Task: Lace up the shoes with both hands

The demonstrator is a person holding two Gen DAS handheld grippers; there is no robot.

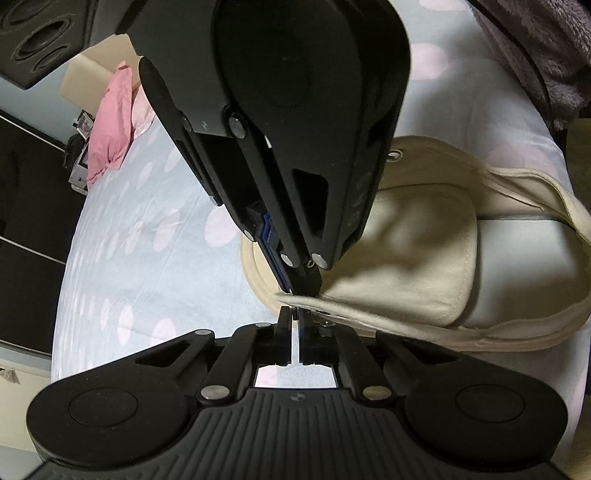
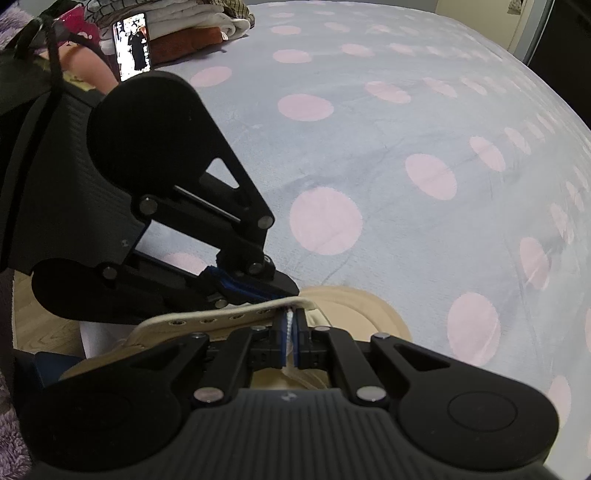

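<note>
A cream shoe (image 1: 413,258) lies on its side on the dotted sheet, its tongue and eyelet flap (image 2: 221,318) turned toward me. My right gripper (image 2: 291,322) is shut on a white lace (image 2: 290,326) just under the toe-end edge of that flap. In the left wrist view the right gripper (image 1: 302,286) comes down from above onto the same edge. My left gripper (image 1: 295,314) meets it from the other side of the flap, jaws shut. A thin white sliver shows between its pads; lace or sheet, I cannot tell. The left gripper (image 2: 290,290) reaches in from the left.
A pale blue bedsheet (image 2: 406,129) with pink dots spreads all around the shoe. A pink cloth (image 1: 110,122) lies far off. Folded clothes (image 2: 192,26) and a lit phone (image 2: 133,44) sit at the sheet's back edge. Purple fluffy fabric (image 1: 546,44) hangs close by.
</note>
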